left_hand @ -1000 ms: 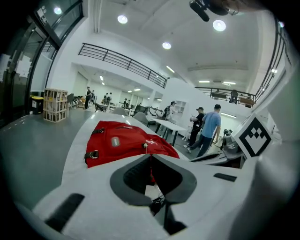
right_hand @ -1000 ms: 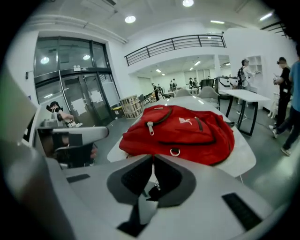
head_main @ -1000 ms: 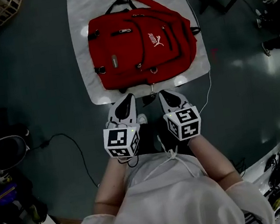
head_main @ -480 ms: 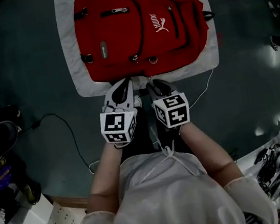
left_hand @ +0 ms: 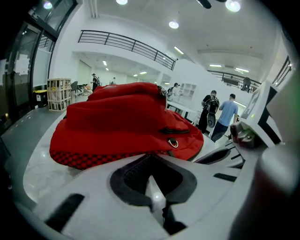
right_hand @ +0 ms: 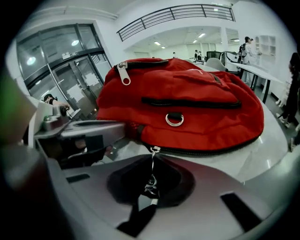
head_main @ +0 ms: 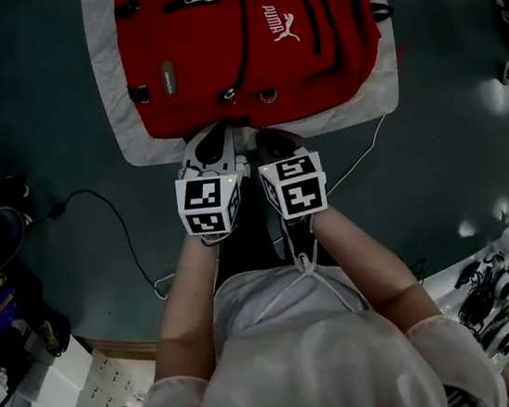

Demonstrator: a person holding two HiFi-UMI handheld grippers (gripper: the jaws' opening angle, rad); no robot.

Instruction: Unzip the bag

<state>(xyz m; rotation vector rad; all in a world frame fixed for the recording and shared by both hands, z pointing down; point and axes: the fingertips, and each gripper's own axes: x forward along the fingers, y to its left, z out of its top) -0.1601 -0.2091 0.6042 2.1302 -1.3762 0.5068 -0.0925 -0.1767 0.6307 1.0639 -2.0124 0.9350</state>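
The right tool (head_main: 270, 139) (right_hand: 152, 158) is closed at the near edge of the bag (head_main: 241, 40) (left_hand: 117, 122) (right_hand: 187, 98). Its jaws are pinched together on the zip pull (right_hand: 150, 180), whose metal charm hangs in the hollow behind the tips. Just to its left, the left tool (head_main: 212, 140) (left_hand: 150, 159) is closed as well, with nothing between its jaws and its tips near the bag's near edge. The red bag lies flat on a pale surface (head_main: 116, 123), pockets facing up. A cable (head_main: 129, 244) trails over the dark floor to the left.
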